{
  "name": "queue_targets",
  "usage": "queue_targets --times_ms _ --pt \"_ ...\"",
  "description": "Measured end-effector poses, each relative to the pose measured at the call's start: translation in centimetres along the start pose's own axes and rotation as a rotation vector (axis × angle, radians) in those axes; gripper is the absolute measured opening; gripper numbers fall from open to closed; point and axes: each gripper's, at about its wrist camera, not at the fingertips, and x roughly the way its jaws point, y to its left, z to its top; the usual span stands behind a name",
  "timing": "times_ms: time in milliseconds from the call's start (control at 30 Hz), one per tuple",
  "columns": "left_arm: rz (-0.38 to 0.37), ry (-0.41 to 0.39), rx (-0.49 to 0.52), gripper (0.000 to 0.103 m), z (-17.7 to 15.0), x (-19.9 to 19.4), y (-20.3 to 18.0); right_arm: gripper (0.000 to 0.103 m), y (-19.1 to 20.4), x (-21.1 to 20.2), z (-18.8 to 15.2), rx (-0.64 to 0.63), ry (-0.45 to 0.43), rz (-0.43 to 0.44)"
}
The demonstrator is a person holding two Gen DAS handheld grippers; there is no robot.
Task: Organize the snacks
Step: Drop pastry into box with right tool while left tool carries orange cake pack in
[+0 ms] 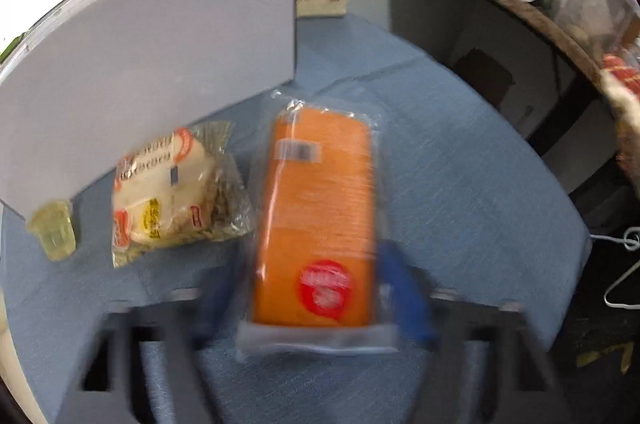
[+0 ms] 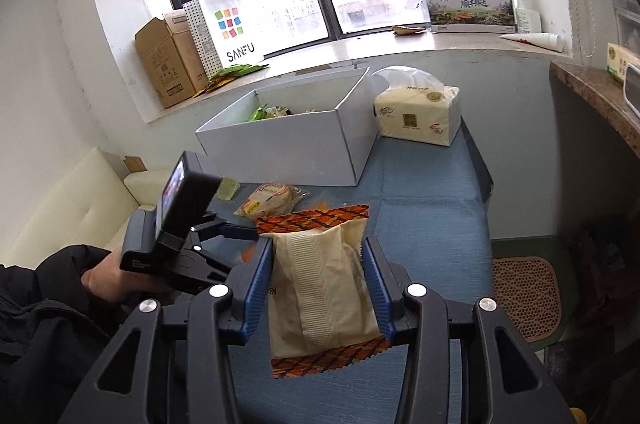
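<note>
In the left wrist view my left gripper (image 1: 310,288) has its blue fingers on both sides of an orange cracker pack (image 1: 318,220) in clear wrap, low over the blue tablecloth; the view is blurred. A wrapped bun (image 1: 172,192) and a small jelly cup (image 1: 54,230) lie to its left, by the grey box (image 1: 160,36). In the right wrist view my right gripper (image 2: 318,276) is shut on a beige snack bag with orange plaid ends (image 2: 320,288), held above the table. The left gripper (image 2: 236,232) is to its left. The open grey box (image 2: 292,140) holds several snacks.
A tissue pack (image 2: 418,112) stands right of the box at the table's back. Cardboard boxes (image 2: 168,60) and a SANFU bag (image 2: 228,24) sit on the windowsill. A cream sofa (image 2: 68,208) is at the left, a dark counter (image 1: 500,36) at the right.
</note>
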Motion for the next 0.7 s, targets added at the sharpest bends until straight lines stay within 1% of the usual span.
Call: queue_targets --times_ms 67,133,167,233,367,433,533,633,700 --pt "-0.026 -0.020 -0.018 0.055 -0.5 -0.6 0.6 0.049 0.3 0.4 0.0 -0.007 0.007 0.002" --pt "-0.050 -0.038 -0.012 0.050 -1.3 -1.7 0.6 0.049 0.7 0.5 0.0 -0.016 0.011 0.004" --pt "-0.063 -0.054 0.000 0.050 -1.9 -2.4 0.4 0.049 0.9 0.6 0.0 -0.018 0.012 0.009" --pt "-0.062 -0.095 0.009 0.049 -2.8 -4.3 0.2 0.049 1.1 0.7 -0.1 -0.024 0.011 0.009" --pt "-0.094 -0.203 -0.055 0.049 -4.4 -9.4 0.6 0.049 1.2 0.8 0.2 -0.003 -0.009 0.022" --pt "-0.108 -0.273 -0.103 0.049 -4.5 -12.2 2.1 0.049 1.5 1.1 0.7 -0.006 -0.023 0.027" --pt "-0.115 -0.367 -0.196 0.049 -3.3 -15.4 5.6 0.049 2.6 1.9 2.6 -0.022 -0.052 0.041" --pt "-0.092 -0.444 -0.274 0.049 -1.3 -17.6 9.4 0.049 4.4 3.4 5.8 -0.067 -0.093 0.060" --pt "-0.087 -0.483 -0.324 0.049 0.3 -18.7 12.0 0.049 5.6 5.0 8.4 -0.105 -0.114 0.051"
